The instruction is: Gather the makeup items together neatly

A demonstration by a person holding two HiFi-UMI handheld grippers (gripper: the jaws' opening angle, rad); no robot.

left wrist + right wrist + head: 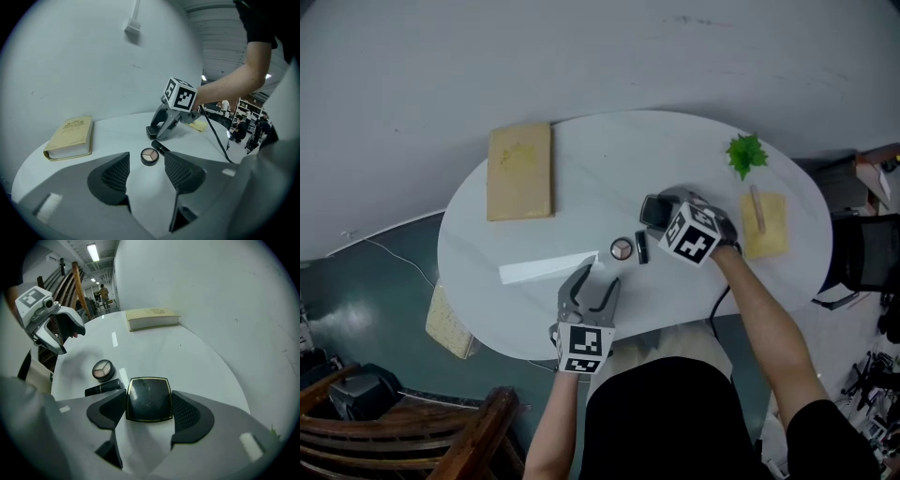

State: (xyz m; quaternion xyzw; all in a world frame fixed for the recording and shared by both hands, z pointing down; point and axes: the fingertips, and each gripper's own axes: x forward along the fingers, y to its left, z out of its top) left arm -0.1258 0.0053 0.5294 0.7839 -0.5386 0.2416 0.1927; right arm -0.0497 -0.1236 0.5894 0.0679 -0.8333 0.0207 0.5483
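Got the left gripper (595, 277) jaws wide and empty at the tabletop's (581, 187) near edge, round eyeshadow pot (149, 156) just past the tips, black tube (103, 388) beside it. Just beyond, right gripper (158, 133) jaws clamped on the square black compact (149, 398), tan book (520, 172) well back.

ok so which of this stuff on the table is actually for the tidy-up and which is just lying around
For the job: round eyeshadow pot, black tube, square compact.
Just lying about: book, green sprig, yellow pad, stick on the pad.
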